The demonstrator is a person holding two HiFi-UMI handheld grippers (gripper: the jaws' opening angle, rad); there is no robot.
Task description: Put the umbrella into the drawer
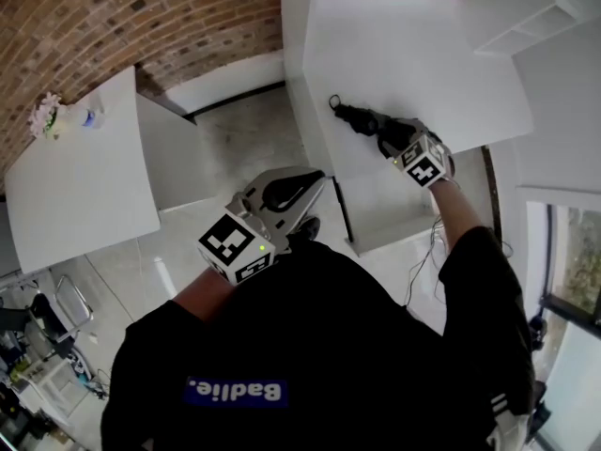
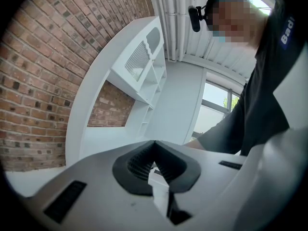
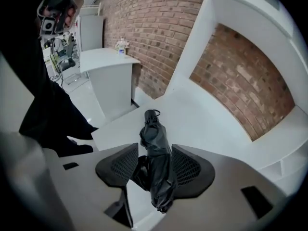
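Your right gripper (image 3: pixel 155 150) has its jaws apart on either side of the folded black umbrella (image 3: pixel 153 134). In the head view the umbrella lies on the white desktop (image 1: pixel 423 54), near its 9 o'clock edge. Bare surface spreads toward 12 and 3 o'clock. Your left gripper (image 2: pixel 154 148) is closed and empty, off the desktop at 7 o'clock.

The umbrella (image 1: pixel 360 118) lies on the worktop (image 1: pixel 413 54), between the right gripper's (image 1: pixel 387 135) jaws; the left gripper (image 1: pixel 302 192) is left, off it.
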